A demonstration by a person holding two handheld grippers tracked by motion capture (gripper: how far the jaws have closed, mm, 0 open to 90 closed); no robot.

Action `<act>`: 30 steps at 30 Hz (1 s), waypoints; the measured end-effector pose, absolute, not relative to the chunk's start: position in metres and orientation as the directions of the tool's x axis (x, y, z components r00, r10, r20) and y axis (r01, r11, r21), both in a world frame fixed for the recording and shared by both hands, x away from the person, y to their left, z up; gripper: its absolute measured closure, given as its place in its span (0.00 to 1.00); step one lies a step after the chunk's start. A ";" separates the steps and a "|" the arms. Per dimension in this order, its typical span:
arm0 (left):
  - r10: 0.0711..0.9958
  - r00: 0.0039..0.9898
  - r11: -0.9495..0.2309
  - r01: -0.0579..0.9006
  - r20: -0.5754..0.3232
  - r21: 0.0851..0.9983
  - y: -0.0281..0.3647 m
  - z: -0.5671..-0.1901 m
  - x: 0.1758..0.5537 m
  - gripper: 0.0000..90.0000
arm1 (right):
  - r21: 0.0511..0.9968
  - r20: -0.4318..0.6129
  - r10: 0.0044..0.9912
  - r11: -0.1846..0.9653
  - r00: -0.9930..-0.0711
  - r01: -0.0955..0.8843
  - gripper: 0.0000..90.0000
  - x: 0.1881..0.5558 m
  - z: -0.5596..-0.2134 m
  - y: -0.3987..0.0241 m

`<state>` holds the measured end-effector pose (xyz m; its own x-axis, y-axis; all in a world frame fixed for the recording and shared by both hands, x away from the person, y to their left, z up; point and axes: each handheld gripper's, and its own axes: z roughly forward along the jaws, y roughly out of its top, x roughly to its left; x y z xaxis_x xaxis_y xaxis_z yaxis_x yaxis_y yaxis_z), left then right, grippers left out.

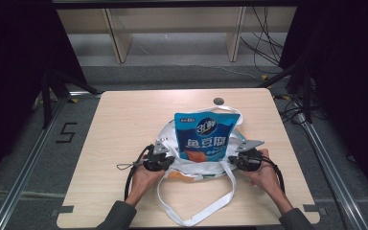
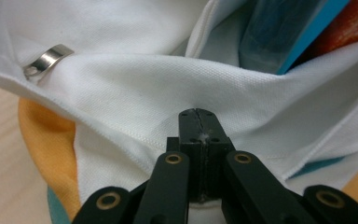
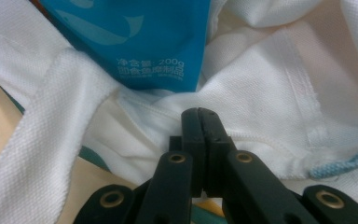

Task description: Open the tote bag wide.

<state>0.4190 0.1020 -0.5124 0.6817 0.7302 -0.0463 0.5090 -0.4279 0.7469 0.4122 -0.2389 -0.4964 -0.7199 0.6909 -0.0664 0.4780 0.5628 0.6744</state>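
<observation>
On the pale wooden worktop (image 1: 124,124), a white cloth tote bag (image 1: 191,165) lies with a blue snack pouch (image 1: 203,136) standing in its mouth. Left gripper (image 1: 165,160) fingers (image 2: 189,135) are clenched on the bag's left edge; right gripper (image 1: 239,159) fingers (image 3: 191,133) are clenched on its right edge. Both handles trail toward the person.

A pale wooden desk (image 1: 124,124) stands on grey floor (image 1: 172,76). A small dark round disc (image 1: 218,101) sits near its far edge. Beyond it stands a light wooden shelf frame (image 1: 120,38), with black cables (image 1: 268,43) trailing beside.
</observation>
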 end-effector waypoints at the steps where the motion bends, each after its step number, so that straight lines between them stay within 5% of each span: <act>1: 0.732 0.679 -0.427 0.510 -0.045 0.747 0.102 -0.513 0.424 0.99 | 0.670 -0.067 0.691 0.566 -0.720 0.481 1.00 0.415 -0.496 -0.239; 25: 0.771 0.637 -0.404 0.504 -0.012 0.763 0.098 -0.514 0.458 0.99 | 0.694 -0.023 0.735 0.499 -0.677 0.519 1.00 0.424 -0.499 -0.239; 30: 0.773 0.628 -0.337 0.525 -0.089 0.782 0.101 -0.514 0.458 0.94 | 0.699 -0.034 0.726 0.509 -0.687 0.503 1.00 0.426 -0.499 -0.240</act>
<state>0.4584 0.1014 -0.5138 0.6284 0.7728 -0.0890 0.5250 -0.3369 0.7816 0.4261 -0.2402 -0.4986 -0.6871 0.7257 -0.0342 0.5026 0.5088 0.6989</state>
